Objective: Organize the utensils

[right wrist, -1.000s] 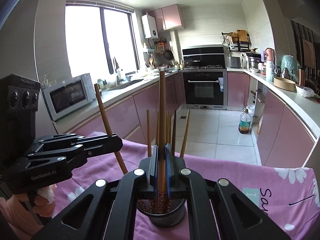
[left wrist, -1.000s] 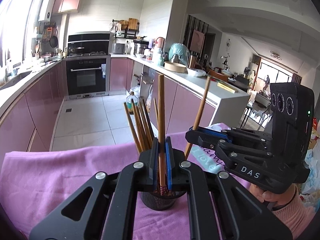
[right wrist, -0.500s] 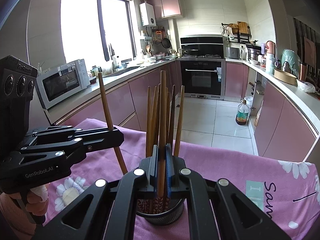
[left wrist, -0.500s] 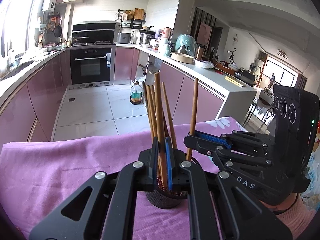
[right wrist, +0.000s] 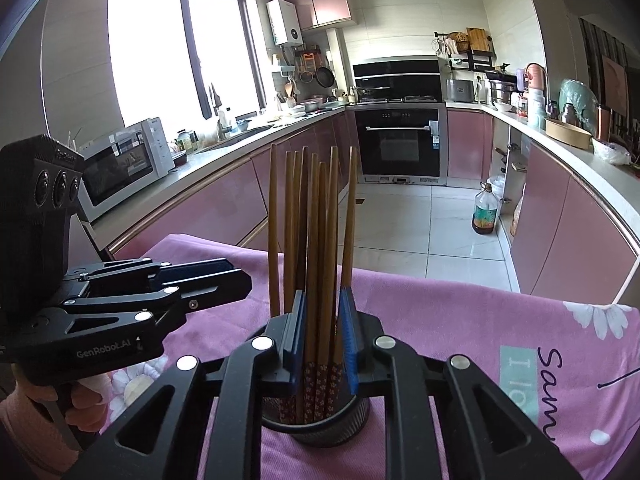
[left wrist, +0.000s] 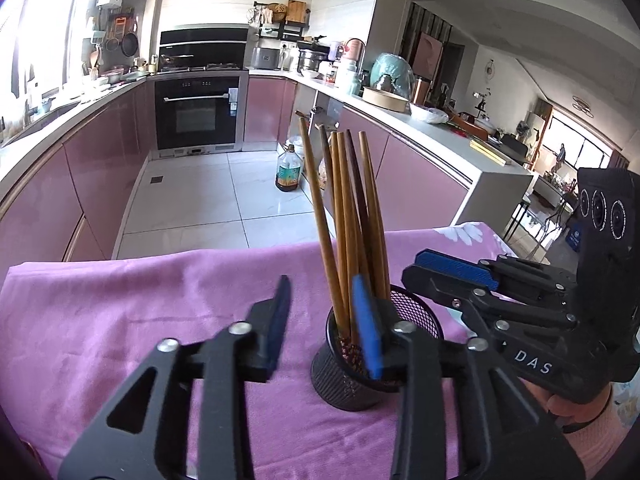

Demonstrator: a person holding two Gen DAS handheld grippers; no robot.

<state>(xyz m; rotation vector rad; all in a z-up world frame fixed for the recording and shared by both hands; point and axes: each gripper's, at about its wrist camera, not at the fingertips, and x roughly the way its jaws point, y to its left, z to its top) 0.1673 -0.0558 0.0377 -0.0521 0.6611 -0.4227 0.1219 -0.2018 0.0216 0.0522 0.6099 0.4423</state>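
Wooden chopsticks [right wrist: 316, 248] stand bunched in the black mesh cup [left wrist: 416, 312] on my tabletop's pink cloth [left wrist: 120, 312]. My left tongs [left wrist: 326, 322] have just been spreading; one chopstick leans in the gap, free of both pads. My right tongs [right wrist: 324, 336] have been parting too, with several chopsticks standing loose between the blue pads [right wrist: 349, 332], and I see nothing gripped. Both tongs hover at the cup's rim.
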